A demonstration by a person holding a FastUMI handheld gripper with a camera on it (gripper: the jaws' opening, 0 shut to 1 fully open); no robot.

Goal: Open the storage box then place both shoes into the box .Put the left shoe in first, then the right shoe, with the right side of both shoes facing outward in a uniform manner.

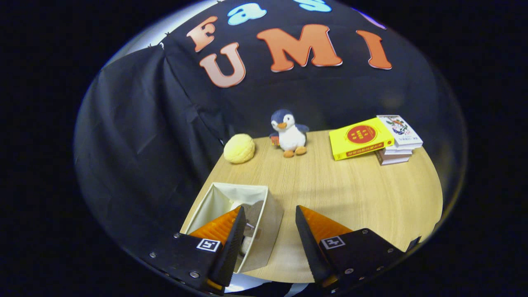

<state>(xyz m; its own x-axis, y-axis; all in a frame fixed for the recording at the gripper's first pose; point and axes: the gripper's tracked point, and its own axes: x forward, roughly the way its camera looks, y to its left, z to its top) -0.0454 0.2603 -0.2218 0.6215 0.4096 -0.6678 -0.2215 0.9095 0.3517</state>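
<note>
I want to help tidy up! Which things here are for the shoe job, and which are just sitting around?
For the job:
- storage box, open, something inside, hard to tell what
- gripper, fingers apart, holding nothing, one over the box

Just sitting around:
- penguin plush toy
- yellow ball
- stack of books
- table

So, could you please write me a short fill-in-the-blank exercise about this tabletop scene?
1. The storage box near the tool stands ____, its inside showing.
2. The tool's fingers are spread ____, gripping nothing.
3. The plush penguin stands between the yellow ball and the stack of ____.
4. The top of the wooden table looks like ____.

Missing words: open; apart; books; wood
</note>
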